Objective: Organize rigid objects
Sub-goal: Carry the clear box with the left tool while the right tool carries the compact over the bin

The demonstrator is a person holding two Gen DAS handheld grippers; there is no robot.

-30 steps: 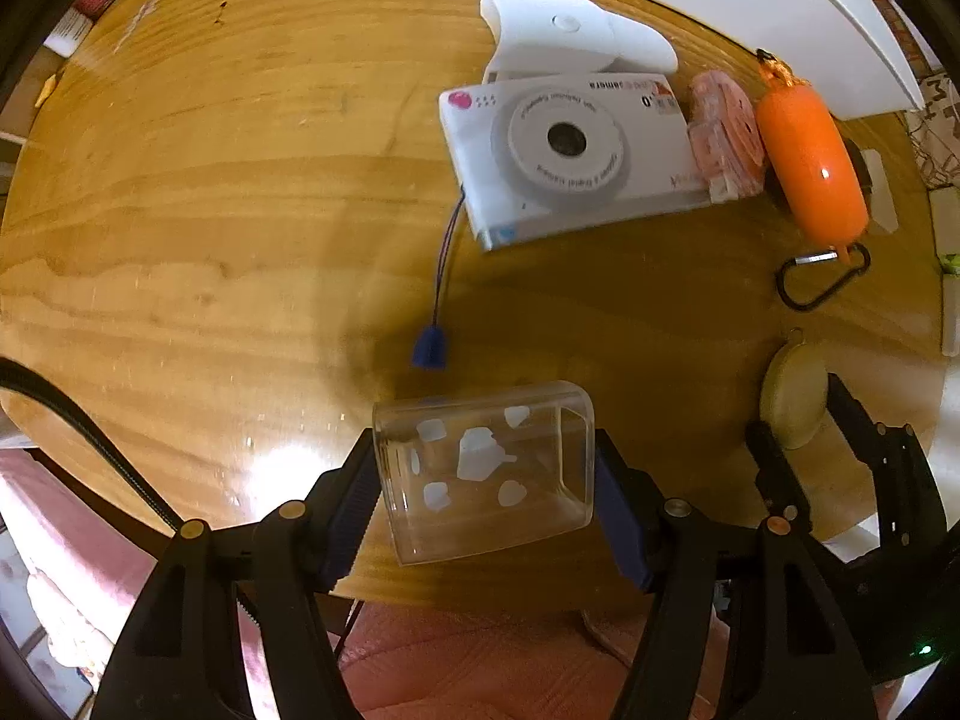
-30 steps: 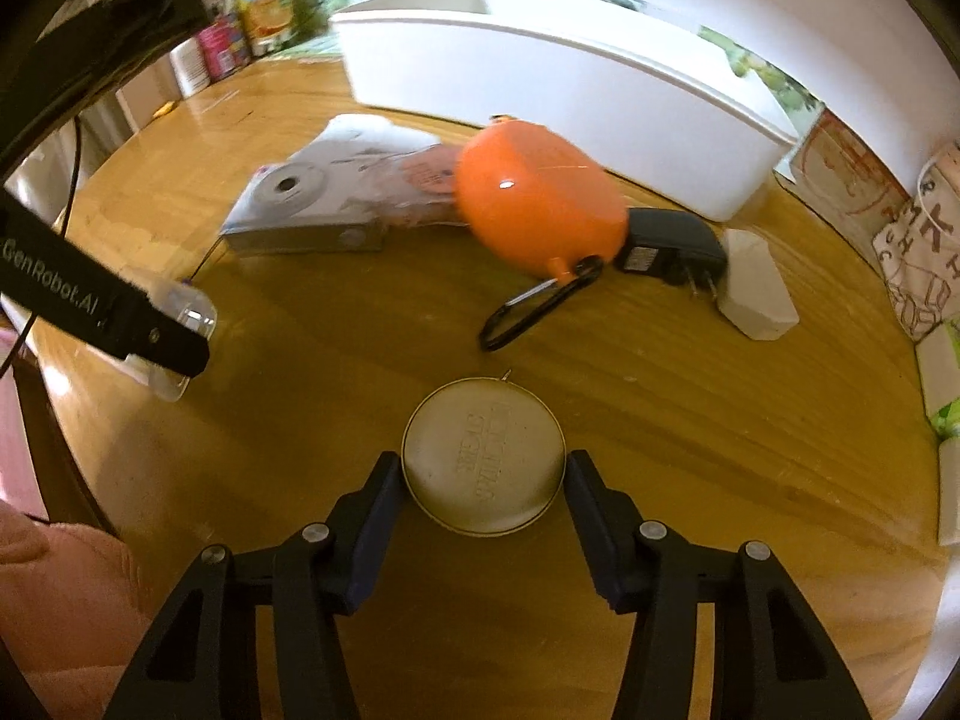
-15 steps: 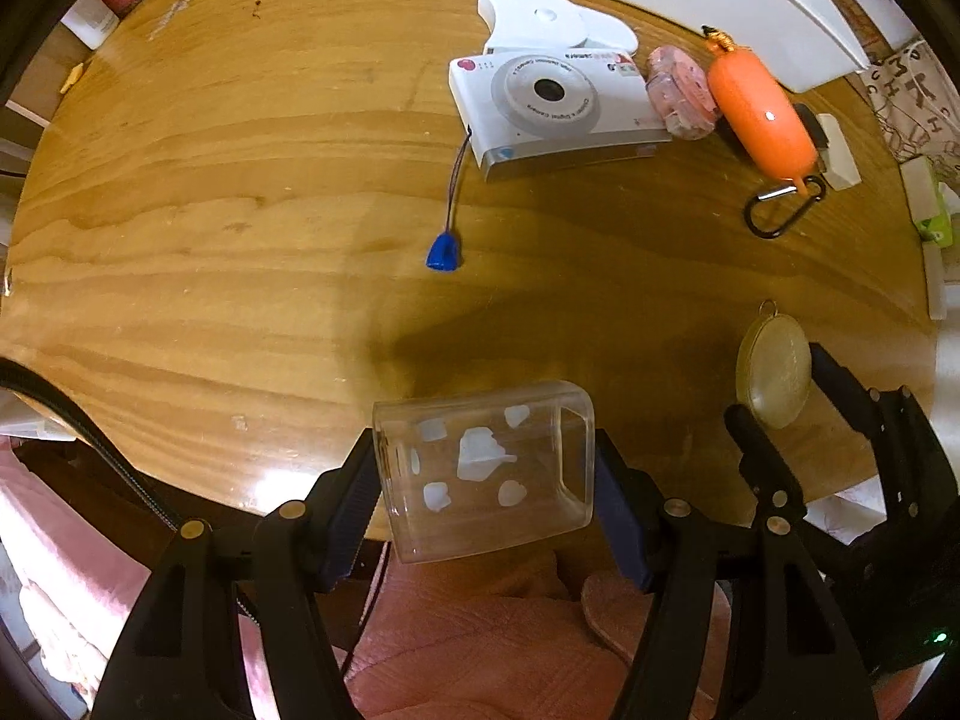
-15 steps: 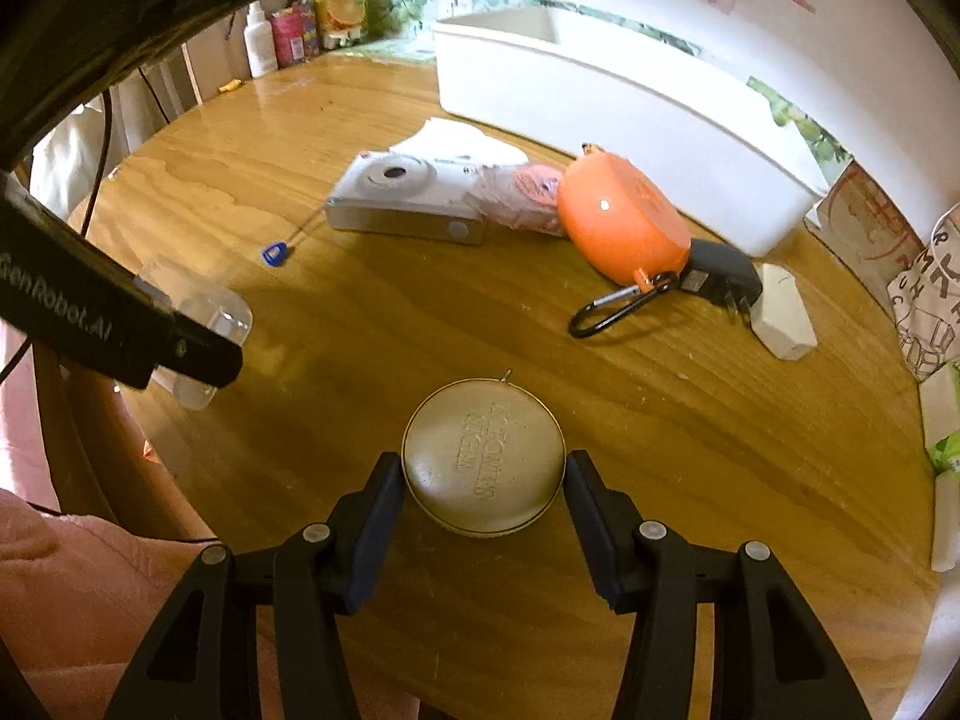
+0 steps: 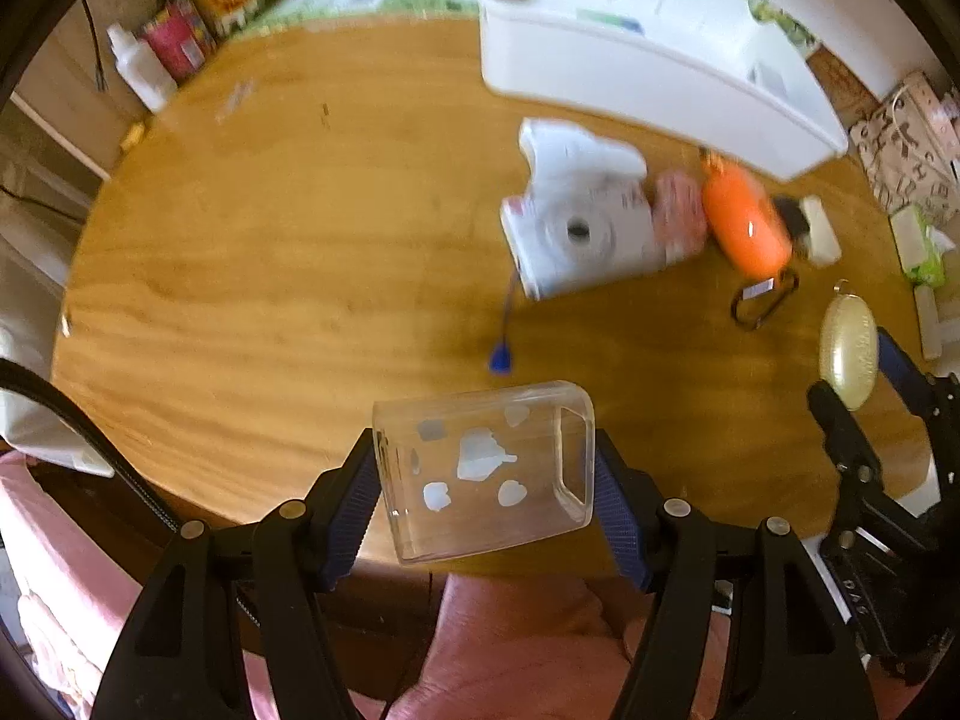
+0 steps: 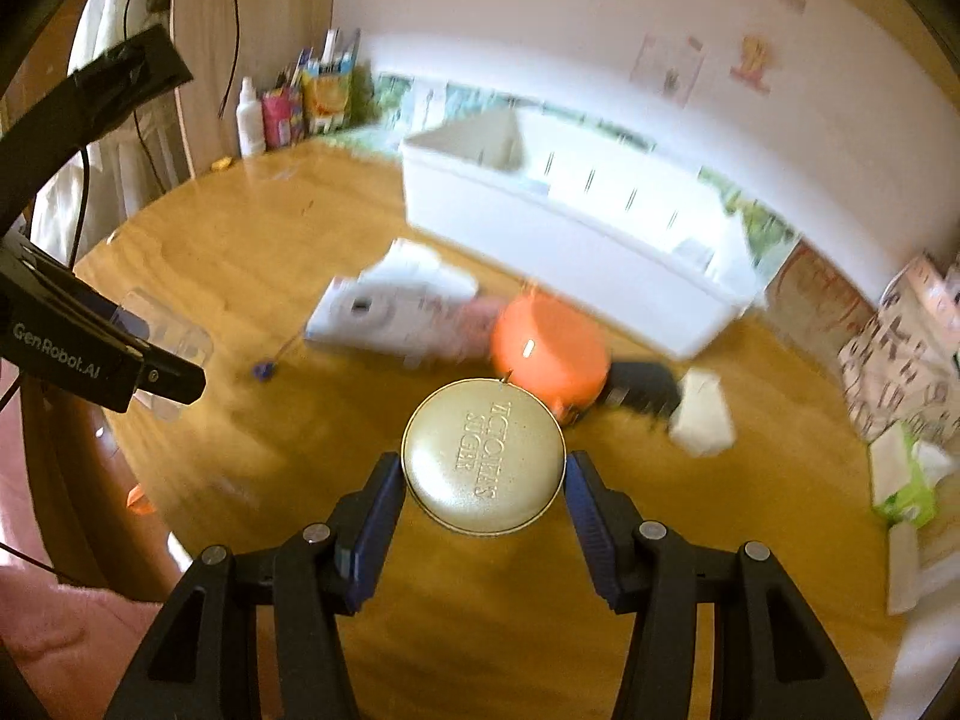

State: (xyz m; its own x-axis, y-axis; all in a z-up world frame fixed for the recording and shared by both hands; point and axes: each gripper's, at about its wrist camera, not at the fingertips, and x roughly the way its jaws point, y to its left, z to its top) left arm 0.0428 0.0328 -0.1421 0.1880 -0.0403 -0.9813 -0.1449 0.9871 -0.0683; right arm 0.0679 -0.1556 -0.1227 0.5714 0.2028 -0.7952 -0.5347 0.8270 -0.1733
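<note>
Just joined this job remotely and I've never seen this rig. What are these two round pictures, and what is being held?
No robot here: a person carries a hand-held gripper in each hand, each with a fisheye camera looking along its fingers. The left view shows the left hand-held gripper clamped on a clear plastic case. The right view shows the right hand-held gripper clamped on a round gold tin. Both are lifted above the wooden table, where a white camera, an orange pouch and a white bin remain.

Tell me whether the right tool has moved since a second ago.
Yes. The right tool, shut on the round gold tin, has risen and tipped up: the white bin sits lower in its view, with wall above it.
</note>
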